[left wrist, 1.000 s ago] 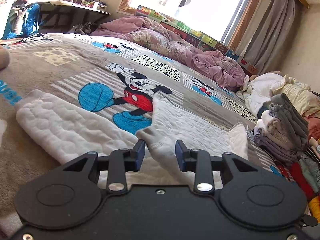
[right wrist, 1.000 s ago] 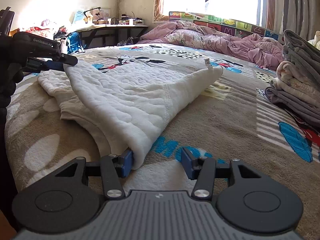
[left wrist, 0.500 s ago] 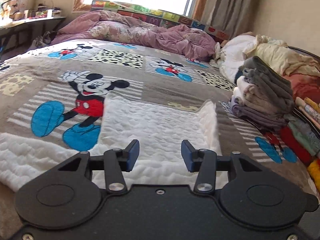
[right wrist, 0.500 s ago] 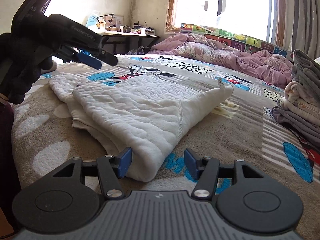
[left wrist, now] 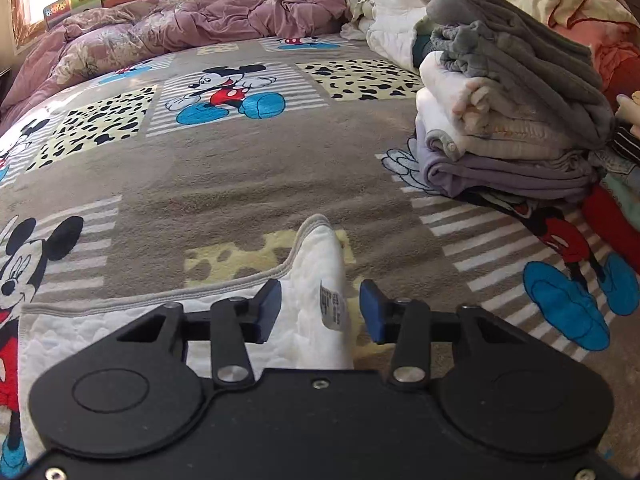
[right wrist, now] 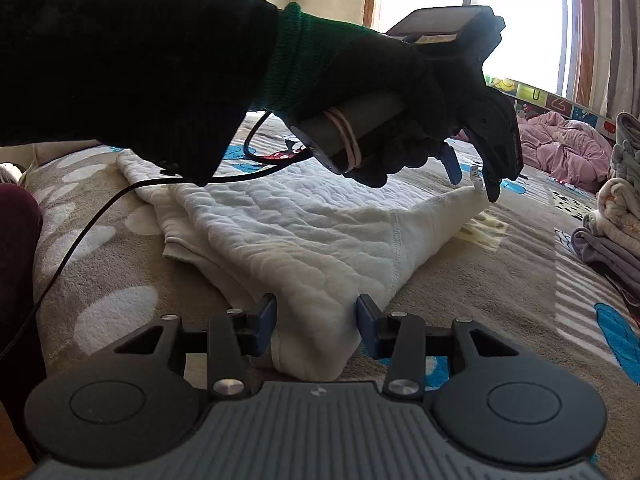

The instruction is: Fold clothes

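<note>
A white quilted garment lies partly folded on the cartoon-mouse blanket. In the left wrist view its far corner, with a care tag, sits between the closing jaws of my left gripper; the left pad touches the cloth and a gap shows at the right pad. The right wrist view shows that left gripper in a black gloved hand over the same corner. My right gripper is closing on the near folded corner, and cloth touches both pads.
A stack of folded grey, white and lilac clothes stands at the right, with unfolded laundry behind it. A crumpled purple duvet lies along the far edge under the window. A black cable hangs from the left hand.
The left gripper swept right across the garment to its far tagged corner, so the gloved hand and sleeve now cross the right wrist view. The right jaws narrowed around the near fold.
</note>
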Demonstrator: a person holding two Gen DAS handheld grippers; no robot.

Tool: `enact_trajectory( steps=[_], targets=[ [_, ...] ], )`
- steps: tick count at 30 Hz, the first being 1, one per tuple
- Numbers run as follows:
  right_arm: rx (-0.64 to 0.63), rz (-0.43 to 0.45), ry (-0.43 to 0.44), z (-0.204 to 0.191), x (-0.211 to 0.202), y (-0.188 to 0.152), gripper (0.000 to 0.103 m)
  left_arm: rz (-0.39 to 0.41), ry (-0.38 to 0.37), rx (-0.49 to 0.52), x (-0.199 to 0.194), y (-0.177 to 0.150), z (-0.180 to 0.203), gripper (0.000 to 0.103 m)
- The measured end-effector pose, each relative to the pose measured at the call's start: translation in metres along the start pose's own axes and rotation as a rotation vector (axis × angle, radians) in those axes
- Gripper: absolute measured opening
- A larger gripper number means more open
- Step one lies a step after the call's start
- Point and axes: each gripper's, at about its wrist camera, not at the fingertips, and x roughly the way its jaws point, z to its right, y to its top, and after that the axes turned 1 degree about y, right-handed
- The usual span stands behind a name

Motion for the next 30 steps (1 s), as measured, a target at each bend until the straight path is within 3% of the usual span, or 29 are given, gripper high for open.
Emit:
enact_trajectory(
  steps=[1,9,15,17,18,22,25,26,30],
  targets=[
    [0.006,-0.005,0.009,0.001,0.000,-0.001,0.045,-0.012,0.016,-0.020,0.003,0.002,-0.005,0.005],
    [0.034,-0.010,0.051,0.007,-0.003,-0.003,0.045,-0.032,-0.020,-0.317,0.005,-0.023,-0.073,0.005],
    [0.039,-0.011,0.063,0.009,-0.004,-0.003,0.045,0.003,-0.101,-0.438,0.013,-0.032,-0.080,0.006],
    [0.043,-0.008,0.071,0.010,-0.005,-0.003,0.045,-0.018,-0.052,-0.377,0.021,-0.030,-0.074,0.007],
    [0.044,-0.009,0.074,0.010,-0.004,-0.003,0.045,-0.031,-0.023,-0.336,0.025,-0.029,-0.070,0.012],
    [0.043,-0.012,0.077,0.010,-0.004,-0.003,0.045,-0.063,0.006,-0.326,0.030,-0.029,-0.071,0.014],
    [0.042,-0.015,0.079,0.011,-0.004,-0.003,0.045,-0.067,0.030,-0.261,0.022,-0.026,-0.067,0.020],
    [0.041,-0.014,0.074,0.010,-0.004,-0.003,0.045,-0.061,0.040,-0.250,0.018,-0.024,-0.066,0.028],
    [0.037,-0.008,0.063,0.010,-0.006,-0.003,0.044,-0.039,0.080,-0.185,0.002,-0.018,-0.059,0.030]
  ],
)
